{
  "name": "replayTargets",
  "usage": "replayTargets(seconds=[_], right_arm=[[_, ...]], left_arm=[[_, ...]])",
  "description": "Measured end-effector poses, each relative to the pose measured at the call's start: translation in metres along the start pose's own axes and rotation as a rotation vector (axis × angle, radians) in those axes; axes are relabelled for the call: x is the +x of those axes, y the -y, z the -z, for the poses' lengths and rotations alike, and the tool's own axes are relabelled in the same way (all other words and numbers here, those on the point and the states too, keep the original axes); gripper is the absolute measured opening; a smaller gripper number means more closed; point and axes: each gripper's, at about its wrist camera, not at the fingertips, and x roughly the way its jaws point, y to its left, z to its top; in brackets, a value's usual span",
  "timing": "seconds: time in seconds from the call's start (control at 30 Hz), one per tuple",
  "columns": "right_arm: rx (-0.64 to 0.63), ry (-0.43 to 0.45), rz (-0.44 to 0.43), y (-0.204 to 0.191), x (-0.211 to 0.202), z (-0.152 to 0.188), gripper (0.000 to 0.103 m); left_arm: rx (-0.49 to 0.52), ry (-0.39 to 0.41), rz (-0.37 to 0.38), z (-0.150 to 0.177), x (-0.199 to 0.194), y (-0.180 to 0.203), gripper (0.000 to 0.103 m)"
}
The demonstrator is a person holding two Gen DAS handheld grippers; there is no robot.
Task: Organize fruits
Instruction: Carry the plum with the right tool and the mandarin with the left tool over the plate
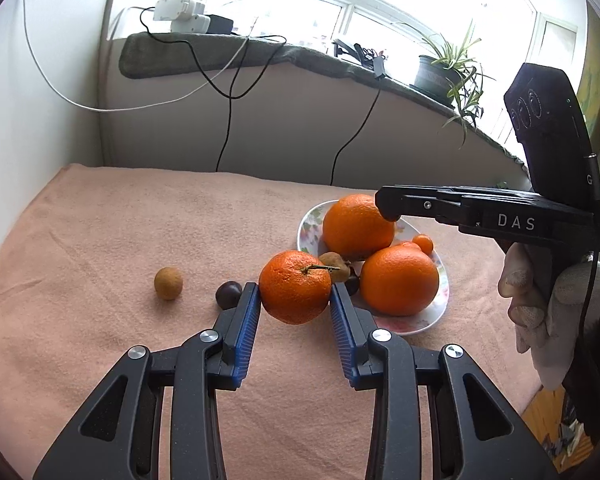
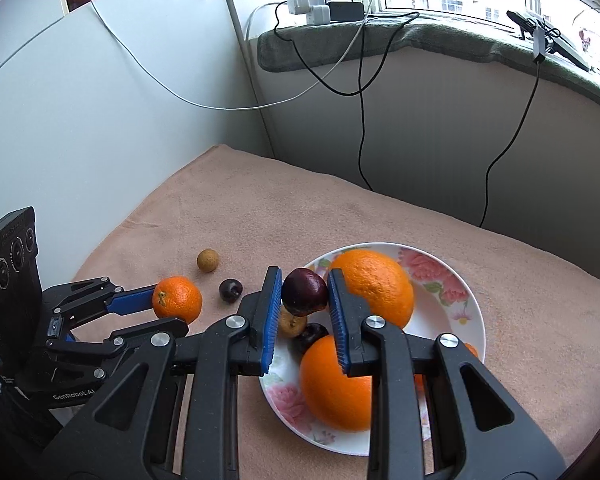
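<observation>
— Nearest the lens, what is each gripper doing?

— Left gripper [image 1: 294,294] is clamping a stemmed tangerine [image 1: 295,292] between its blue pads, holding it just beside the plate's near-left edge; whether it is touching the cloth, I cannot tell. Right gripper [image 2: 304,294] is pinching a dark plum [image 2: 304,291] between its fingers, hanging over the plate's left rim.

— Larger items first, please.

— A peach blanket [image 1: 140,220] is covering the table. A floral plate [image 2: 466,304] is sitting on it, carrying two big oranges: one at the back [image 2: 376,286], one at the front [image 2: 334,386], the two sitting close together.

— And the smaller fruit?

— A brownish pear [image 1: 332,264] is lying on the plate between the oranges and the tangerine, with another dark plum [image 2: 310,334] beside it. A tiny orange fruit [image 1: 423,243] is resting at the plate's far edge. Off the plate, a loose plum [image 2: 231,289] and a tan round fruit [image 2: 208,260] are lying apart on the blanket.
</observation>
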Motion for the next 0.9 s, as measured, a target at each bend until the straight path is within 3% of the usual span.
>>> replayTargets(seconds=[0.43,0.9], right_arm=[[0.089,0.014,0.062,0.06,-0.015,0.011,0.024],[0.133,-0.019,0.036,0.086,0.005,0.014,0.024]], left_arm=[[0.066,-0.016,0.058,-0.014,0.024,0.043,0.034],[0.117,-0.03,0.101,-0.031,0.051,0.08,0.034]])
